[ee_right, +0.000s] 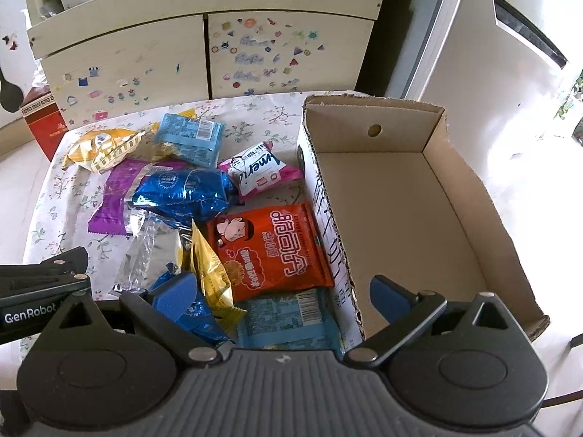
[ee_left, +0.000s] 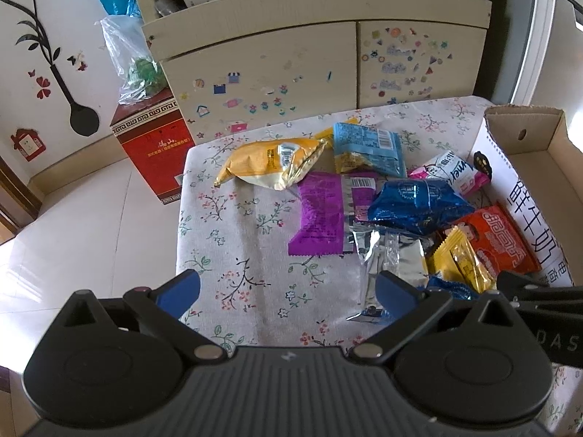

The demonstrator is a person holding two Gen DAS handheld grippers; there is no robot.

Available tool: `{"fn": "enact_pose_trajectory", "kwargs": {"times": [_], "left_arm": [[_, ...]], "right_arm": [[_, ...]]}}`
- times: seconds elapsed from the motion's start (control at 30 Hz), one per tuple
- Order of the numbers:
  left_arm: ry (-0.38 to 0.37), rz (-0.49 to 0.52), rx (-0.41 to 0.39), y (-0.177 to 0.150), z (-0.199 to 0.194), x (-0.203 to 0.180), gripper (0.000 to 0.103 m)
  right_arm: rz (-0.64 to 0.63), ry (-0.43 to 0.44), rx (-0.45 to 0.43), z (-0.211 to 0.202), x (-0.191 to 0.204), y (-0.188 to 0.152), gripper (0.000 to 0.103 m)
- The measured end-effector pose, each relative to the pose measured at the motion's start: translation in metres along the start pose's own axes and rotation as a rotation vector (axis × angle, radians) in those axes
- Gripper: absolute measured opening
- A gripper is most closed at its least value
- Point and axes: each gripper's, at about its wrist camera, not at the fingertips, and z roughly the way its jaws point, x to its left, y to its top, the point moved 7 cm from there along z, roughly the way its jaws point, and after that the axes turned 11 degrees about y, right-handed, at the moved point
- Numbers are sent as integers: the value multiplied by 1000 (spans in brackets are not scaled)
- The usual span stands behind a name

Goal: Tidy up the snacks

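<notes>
Your left gripper (ee_left: 288, 293) hangs over the flowered table (ee_left: 218, 225) with its jaws spread wide and nothing between them. From that gripper, the snacks lie loose on the cloth between twelve and two o'clock: a yellow bag (ee_left: 269, 164) farthest left, a purple packet (ee_left: 320, 215) just right of it, a silver pouch (ee_left: 390, 258) touching your right fingertip, a dark blue foil bag (ee_left: 419, 204) on top of the purple one.

Your right gripper (ee_right: 284, 296) is open too, holding nothing, one finger above the snacks and the other over the cardboard box (ee_right: 455, 196). At its twelve o'clock a red packet (ee_right: 277, 247) lies against the box's left wall (outside it), with a small yellow sachet (ee_right: 211, 273) at eleven. The box stands at one o'clock, on the table's right side.
</notes>
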Motion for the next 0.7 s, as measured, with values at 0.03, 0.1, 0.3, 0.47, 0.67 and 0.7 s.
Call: {"fn": "enact_pose_trajectory", "kwargs": {"times": [0.03,0.1,0.3,0.47,0.67,0.7], "left_arm": [[1,0,1,0,0,0,101],[3,1,1,0,0,-1,101],[5,3,-2,0,0,0,101],[11,7,-2,-1,0,1,101],[20,13,-7,-1,0,1,101],[21,14,-8,-1,0,1,101]], "right_arm": [[-1,-3,-1,0,0,0,103],[-4,-6,-2,-1,-1,0,103],[-6,-6,-1,0,-1,0,103],[-6,-7,-1,1,0,0,103],[-9,-8,-2,2,1,-2,103],[-9,-9,-1,2,1,-1,103]]}}
